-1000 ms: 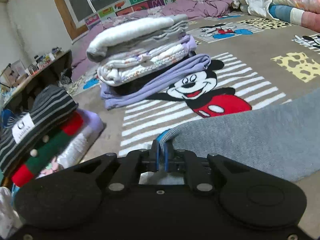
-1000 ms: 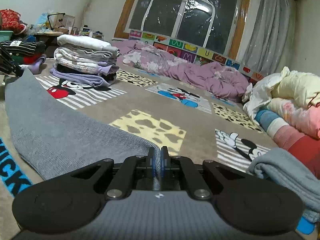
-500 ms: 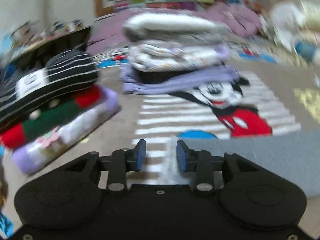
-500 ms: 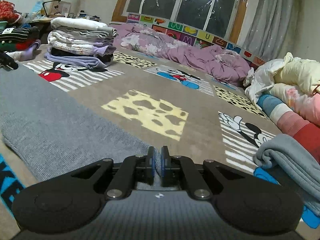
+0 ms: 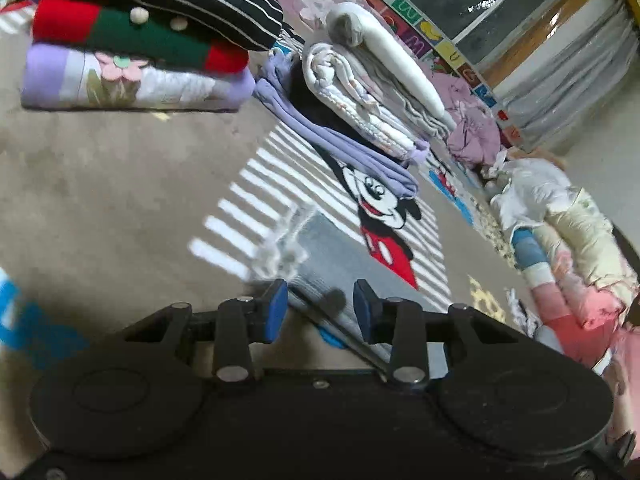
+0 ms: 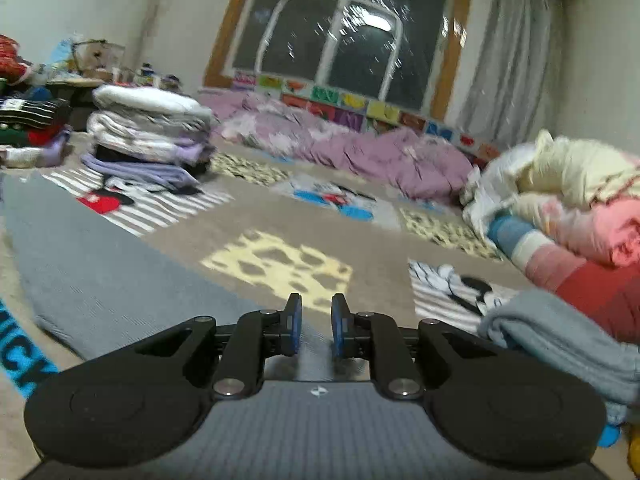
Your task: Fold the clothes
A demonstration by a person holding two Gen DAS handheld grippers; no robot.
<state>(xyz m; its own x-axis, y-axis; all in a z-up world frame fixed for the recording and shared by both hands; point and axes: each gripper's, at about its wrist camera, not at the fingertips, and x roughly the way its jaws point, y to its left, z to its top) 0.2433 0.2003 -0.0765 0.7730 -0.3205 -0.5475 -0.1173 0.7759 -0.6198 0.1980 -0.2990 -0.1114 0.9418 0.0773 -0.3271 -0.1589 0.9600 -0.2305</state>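
Note:
A grey knit garment (image 6: pixel 100 268) lies flat on the Mickey Mouse carpet (image 6: pixel 276 264), running from the far left to under my right gripper. In the left wrist view its end (image 5: pixel 320 256) lies just ahead of my left gripper. My left gripper (image 5: pixel 320 310) is open and empty, above that end. My right gripper (image 6: pixel 316 328) is open and empty, just over the garment's near end.
A pile of folded clothes (image 5: pixel 360 92) stands on the carpet ahead, and it shows in the right wrist view (image 6: pixel 148 140). A second folded pile with a striped top (image 5: pixel 140 36) is at left. Bedding (image 6: pixel 568 208) and another grey garment (image 6: pixel 560 340) lie at right.
Both grippers have opened and let go of the grey garment, which now lies flat. The left gripper has tilted and swung so the piles sit higher in its view.

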